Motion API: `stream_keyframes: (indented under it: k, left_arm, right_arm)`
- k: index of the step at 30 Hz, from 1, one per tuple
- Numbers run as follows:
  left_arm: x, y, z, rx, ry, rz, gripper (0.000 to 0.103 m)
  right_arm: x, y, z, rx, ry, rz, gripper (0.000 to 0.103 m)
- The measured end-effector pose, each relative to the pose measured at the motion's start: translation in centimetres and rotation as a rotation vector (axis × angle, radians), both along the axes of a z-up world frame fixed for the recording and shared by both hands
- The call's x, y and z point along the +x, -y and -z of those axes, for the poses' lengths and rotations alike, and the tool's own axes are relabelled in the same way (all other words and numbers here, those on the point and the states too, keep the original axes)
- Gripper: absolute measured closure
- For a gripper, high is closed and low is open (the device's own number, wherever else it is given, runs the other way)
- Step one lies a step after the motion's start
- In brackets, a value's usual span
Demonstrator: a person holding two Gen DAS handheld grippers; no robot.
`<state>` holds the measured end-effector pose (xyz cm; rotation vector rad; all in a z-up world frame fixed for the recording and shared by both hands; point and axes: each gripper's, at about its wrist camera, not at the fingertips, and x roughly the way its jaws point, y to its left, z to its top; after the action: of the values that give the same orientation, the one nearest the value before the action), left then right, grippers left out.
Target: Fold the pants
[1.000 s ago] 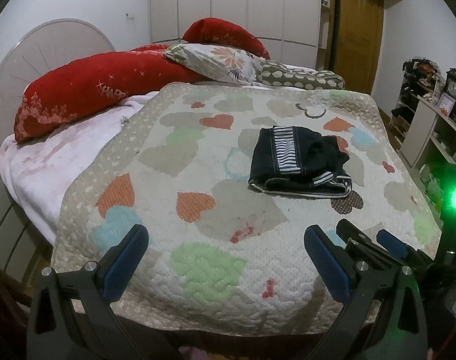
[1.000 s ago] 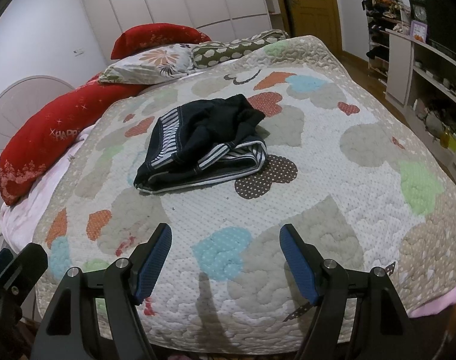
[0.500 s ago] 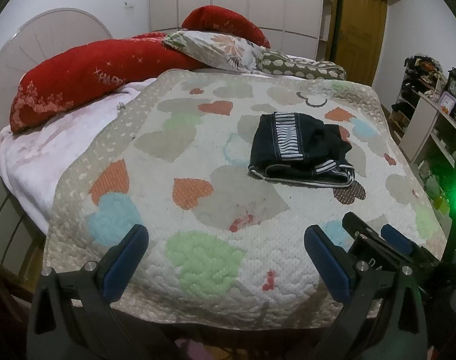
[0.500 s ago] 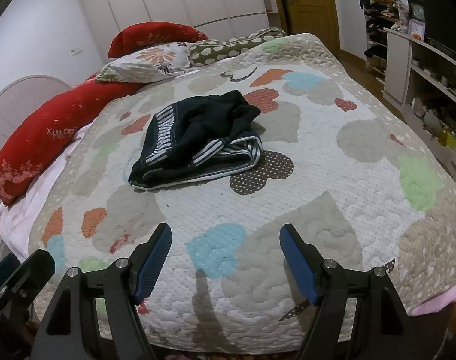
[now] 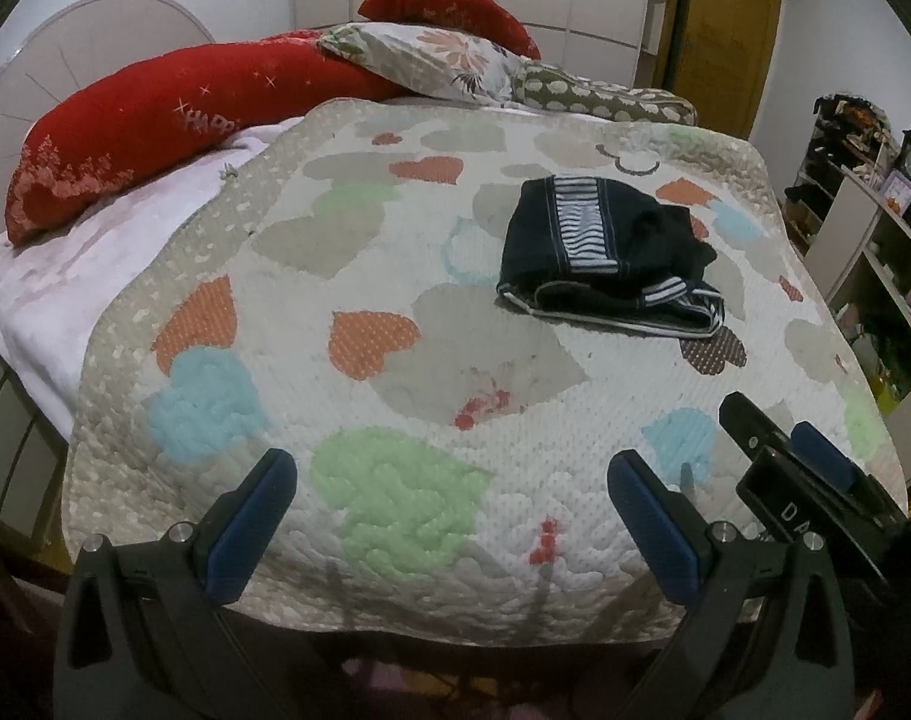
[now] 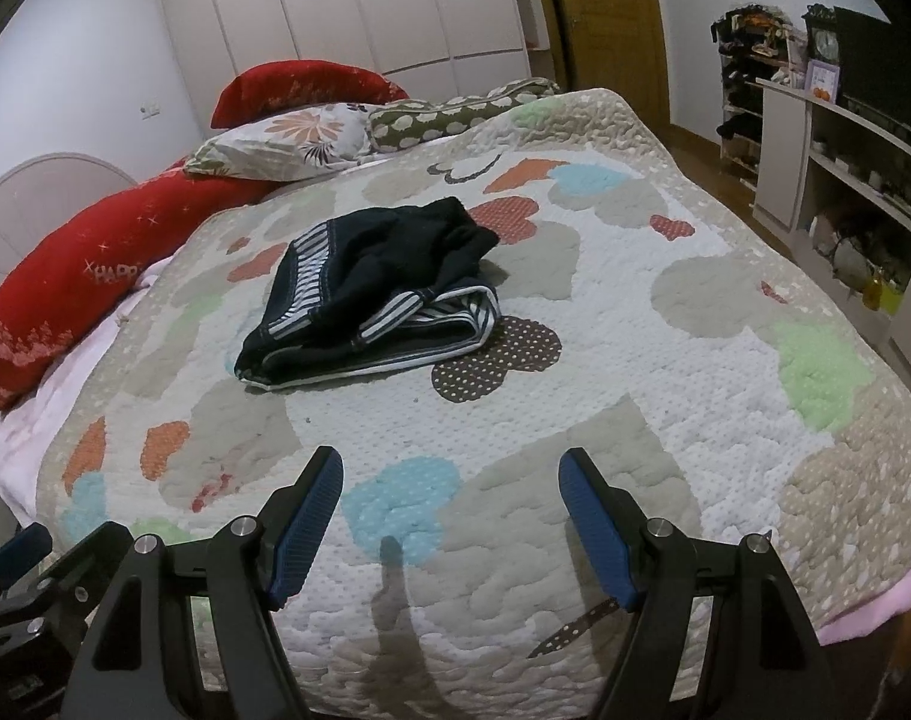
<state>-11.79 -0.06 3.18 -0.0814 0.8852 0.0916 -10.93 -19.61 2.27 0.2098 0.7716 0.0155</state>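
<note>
Dark navy pants (image 5: 605,252) with striped trim lie bunched in a loose pile on the heart-patterned quilt (image 5: 395,360), toward its far right in the left wrist view. In the right wrist view the same pants (image 6: 371,294) sit mid-bed, well ahead of the fingers. My left gripper (image 5: 452,480) hovers over the quilt's near edge, open, nothing between its blue pads. My right gripper (image 6: 449,480) also stands open and empty above the near edge. The right gripper's black body (image 5: 809,480) shows at the lower right of the left wrist view.
Red pillows (image 5: 173,120), a floral pillow (image 5: 431,60) and a spotted one (image 6: 461,114) line the far end by a rounded headboard (image 5: 65,48). A pink sheet (image 5: 65,258) hangs at the left. Shelves (image 6: 845,180) and a wooden door (image 6: 605,18) stand on the right.
The left wrist view has dipped, and the bed's near edge now sits higher in that frame. The right wrist view has barely shifted. Both grippers stay open and the pants lie as before.
</note>
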Motion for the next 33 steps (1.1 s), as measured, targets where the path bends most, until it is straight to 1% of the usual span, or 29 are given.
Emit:
stream_keyframes:
  k: [16,27,33]
  left_arm:
    - [0.6,0.3,0.8,0.007,-0.033,0.01,0.0]
    - [0.8,0.4,1.2,0.008,-0.039,0.012,0.0]
    - [0.8,0.4,1.2,0.007,-0.039,0.012,0.0]
  right_arm:
    - [0.2,0.7,0.7,0.008,-0.012,0.006,0.024]
    - [0.3,0.7,1.1,0.009,-0.025,0.004,0.024]
    - [0.4,0.6,1.1,0.0,-0.014,0.004,0.024]
